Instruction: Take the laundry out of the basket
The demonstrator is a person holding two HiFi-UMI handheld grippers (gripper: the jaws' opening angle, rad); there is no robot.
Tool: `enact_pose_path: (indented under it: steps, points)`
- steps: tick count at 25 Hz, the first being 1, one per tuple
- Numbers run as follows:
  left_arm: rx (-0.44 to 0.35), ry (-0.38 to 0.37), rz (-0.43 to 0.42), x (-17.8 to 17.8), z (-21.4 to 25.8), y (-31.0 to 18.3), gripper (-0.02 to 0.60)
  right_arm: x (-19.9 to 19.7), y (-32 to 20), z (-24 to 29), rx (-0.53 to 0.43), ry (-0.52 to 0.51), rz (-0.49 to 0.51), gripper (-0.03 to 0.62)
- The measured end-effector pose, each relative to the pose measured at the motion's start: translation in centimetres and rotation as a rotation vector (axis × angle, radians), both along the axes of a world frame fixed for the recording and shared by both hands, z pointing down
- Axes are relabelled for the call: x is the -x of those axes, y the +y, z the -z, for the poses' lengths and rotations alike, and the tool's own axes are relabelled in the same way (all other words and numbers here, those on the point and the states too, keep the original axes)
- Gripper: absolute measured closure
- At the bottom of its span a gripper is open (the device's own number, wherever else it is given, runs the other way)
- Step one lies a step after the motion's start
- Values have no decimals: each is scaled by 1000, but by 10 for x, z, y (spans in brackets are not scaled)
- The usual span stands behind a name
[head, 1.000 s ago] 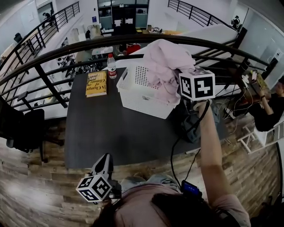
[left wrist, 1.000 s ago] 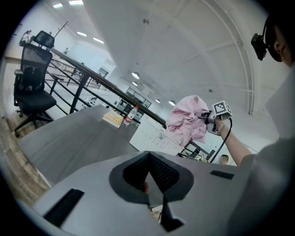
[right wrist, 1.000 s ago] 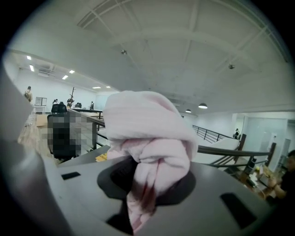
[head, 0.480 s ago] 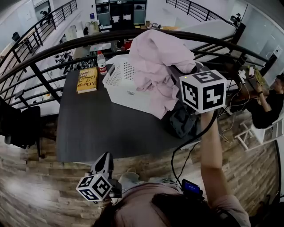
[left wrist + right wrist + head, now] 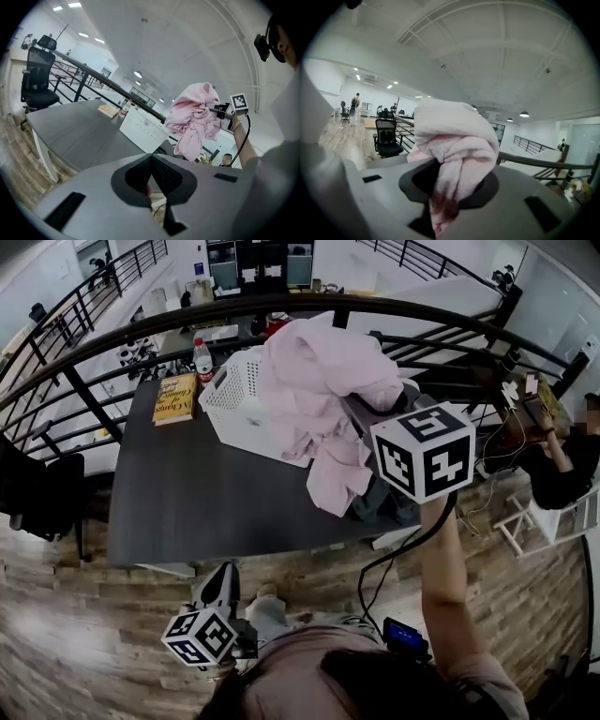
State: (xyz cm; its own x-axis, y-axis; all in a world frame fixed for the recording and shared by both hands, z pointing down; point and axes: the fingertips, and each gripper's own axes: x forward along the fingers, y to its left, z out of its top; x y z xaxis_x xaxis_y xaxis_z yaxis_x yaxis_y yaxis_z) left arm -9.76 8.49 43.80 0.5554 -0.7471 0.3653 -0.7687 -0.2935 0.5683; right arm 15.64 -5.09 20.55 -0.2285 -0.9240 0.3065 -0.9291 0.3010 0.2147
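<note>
Over the table (image 5: pixel 187 507), pale-pink laundry (image 5: pixel 319 395) hangs crumpled, bunched

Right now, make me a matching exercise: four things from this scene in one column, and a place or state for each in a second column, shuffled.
Things:
1. pink garment
2. white basket
3. yellow book
4. left hand-held gripper

Places or states:
A. lying flat on the dark table, next to the bottle
B. held low near the person's body, with nothing in it
C. clamped in the right hand-held gripper, lifted up
D. standing on the table, next to the book

Pairs: 1-C, 2-D, 3-A, 4-B
</note>
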Motion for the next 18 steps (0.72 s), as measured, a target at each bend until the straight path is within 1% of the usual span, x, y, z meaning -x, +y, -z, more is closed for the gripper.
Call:
enact_pose_path:
  steps: [5,11,18]
  points:
    - [5,-3,-1,-20,-8,28,583,-13,28,-23,32,-1,16,482]
    - [16,-8,-15,-38,-10,45,583,-23,41,-50,92,-1,18,482]
    - [25,-17,-28,-43,-9,41,583,-27,41,-80,155,-18,9,480]
